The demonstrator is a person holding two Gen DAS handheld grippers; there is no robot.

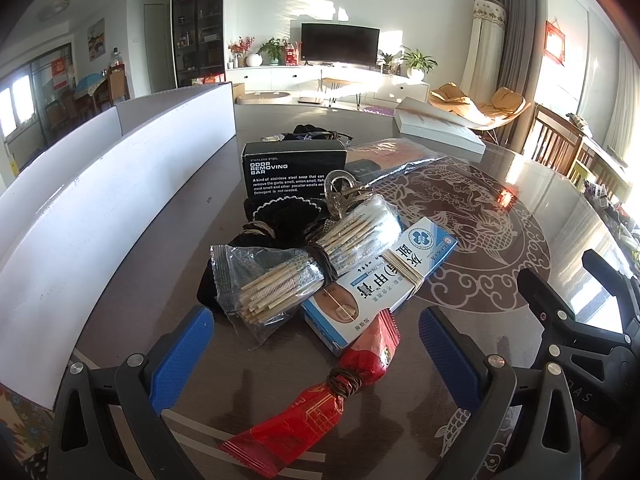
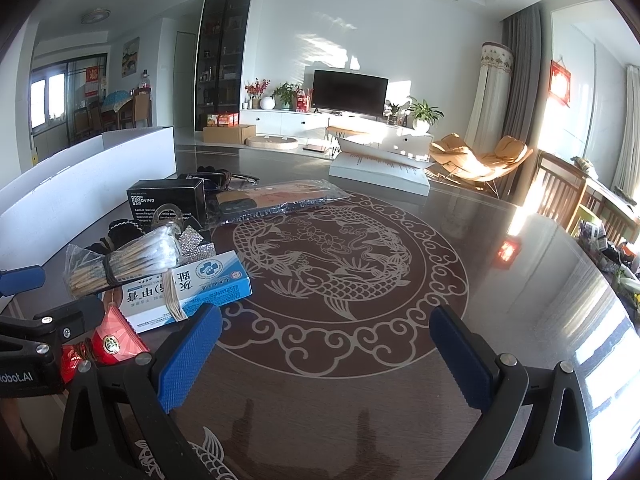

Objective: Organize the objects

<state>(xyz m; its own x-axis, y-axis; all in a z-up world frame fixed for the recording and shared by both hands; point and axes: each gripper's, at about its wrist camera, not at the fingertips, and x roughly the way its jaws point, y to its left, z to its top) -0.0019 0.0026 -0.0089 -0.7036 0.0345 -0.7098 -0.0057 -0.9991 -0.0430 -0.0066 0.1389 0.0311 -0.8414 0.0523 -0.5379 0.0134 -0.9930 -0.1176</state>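
Just ahead of the left hand-held gripper, between its spread blue ribbed pads, lies a crinkly red foil packet, pinched at the middle by a brown band. Touching its far end is a flat blue-and-white cardboard box with a rubber band around it. Leaning on the box's left side is a clear plastic bag of thin wooden sticks bound with a dark tie, resting on black fabric with white trim. Farther on stands a matte black rectangular carton with white print, and to its right a long clear-wrapped flat pack. Both jaws of this gripper stand wide apart, holding nothing.

The right hand-held gripper is likewise open and empty, hovering over the glossy dark table with its pale carp medallion; the pile sits to its left. A white flat box lies far ahead, and white boards stand along the left gripper's left.
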